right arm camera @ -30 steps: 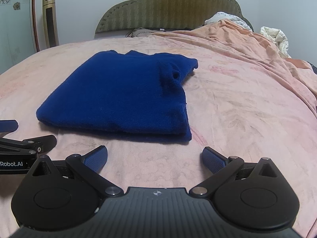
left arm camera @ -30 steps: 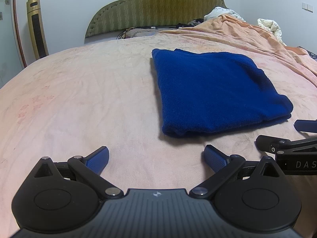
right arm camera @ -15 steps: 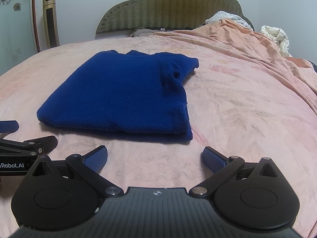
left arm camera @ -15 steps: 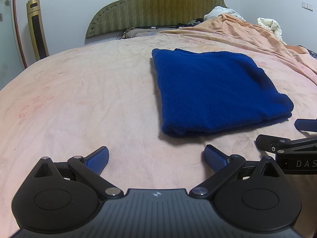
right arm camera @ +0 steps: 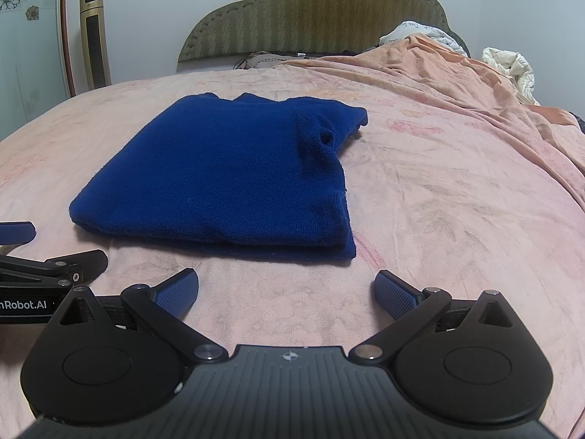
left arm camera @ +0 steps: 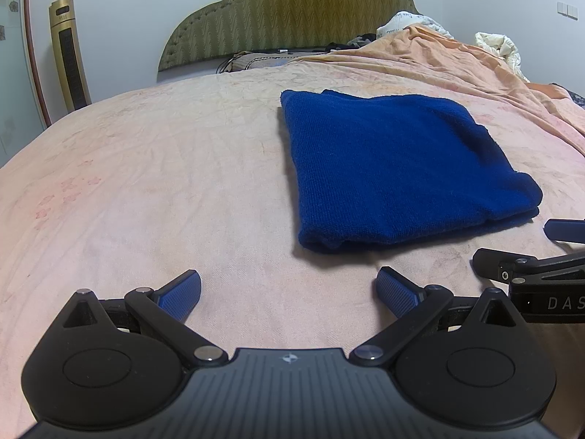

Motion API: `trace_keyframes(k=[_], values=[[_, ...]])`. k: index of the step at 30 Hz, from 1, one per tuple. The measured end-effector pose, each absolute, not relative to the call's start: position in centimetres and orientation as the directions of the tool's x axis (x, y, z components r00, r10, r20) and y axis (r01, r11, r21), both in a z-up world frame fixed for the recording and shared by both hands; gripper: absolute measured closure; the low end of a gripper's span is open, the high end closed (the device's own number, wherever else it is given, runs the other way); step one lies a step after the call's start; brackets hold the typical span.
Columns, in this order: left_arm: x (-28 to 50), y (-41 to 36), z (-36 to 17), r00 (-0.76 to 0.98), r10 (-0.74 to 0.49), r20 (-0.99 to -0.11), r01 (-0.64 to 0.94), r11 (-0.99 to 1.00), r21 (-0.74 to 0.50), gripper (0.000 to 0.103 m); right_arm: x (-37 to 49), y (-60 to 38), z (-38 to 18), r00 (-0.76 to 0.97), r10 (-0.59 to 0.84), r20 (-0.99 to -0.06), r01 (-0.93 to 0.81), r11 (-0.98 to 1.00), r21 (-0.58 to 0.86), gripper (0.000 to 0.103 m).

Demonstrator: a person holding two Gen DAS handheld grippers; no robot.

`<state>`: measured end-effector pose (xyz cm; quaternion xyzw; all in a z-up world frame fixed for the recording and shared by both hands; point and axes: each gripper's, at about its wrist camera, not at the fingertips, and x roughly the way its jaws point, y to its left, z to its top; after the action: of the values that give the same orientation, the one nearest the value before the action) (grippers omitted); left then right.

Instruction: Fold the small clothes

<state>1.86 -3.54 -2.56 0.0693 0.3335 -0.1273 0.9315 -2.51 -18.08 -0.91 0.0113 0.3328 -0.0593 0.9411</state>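
A dark blue knitted garment [left arm camera: 395, 168] lies folded into a flat rectangle on the pink bedspread [left arm camera: 153, 168]. In the right wrist view the same blue garment [right arm camera: 226, 175] sits ahead and slightly left. My left gripper [left arm camera: 289, 291] rests open just short of the garment's near left corner, nothing between its fingers. My right gripper [right arm camera: 287, 289] is open too, a little short of the garment's near right edge, and holds nothing. Each gripper shows at the edge of the other's view: the right gripper [left arm camera: 530, 252] and the left gripper [right arm camera: 55, 252].
The green padded headboard [left arm camera: 292, 18] stands at the far end. An orange blanket [left arm camera: 475, 62] and white bedding [left arm camera: 501, 45] are bunched at the far right. A gold tower fan [left arm camera: 69, 55] stands by the left wall. Bare bedspread stretches to the left of the garment.
Both grippers have drawn back very slightly from the garment. The garment has not moved and both grippers stay open.
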Motion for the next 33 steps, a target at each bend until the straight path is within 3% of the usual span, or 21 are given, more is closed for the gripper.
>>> trace_keyframes(k=[33], values=[[1.5,-3.2,-1.0,0.717,-0.174,-0.675,0.270,0.962,0.040,0.000,-4.2,-17.6,0.0,0.759,-0.126,-0.639,0.132,0.990,-0.040,0.000]])
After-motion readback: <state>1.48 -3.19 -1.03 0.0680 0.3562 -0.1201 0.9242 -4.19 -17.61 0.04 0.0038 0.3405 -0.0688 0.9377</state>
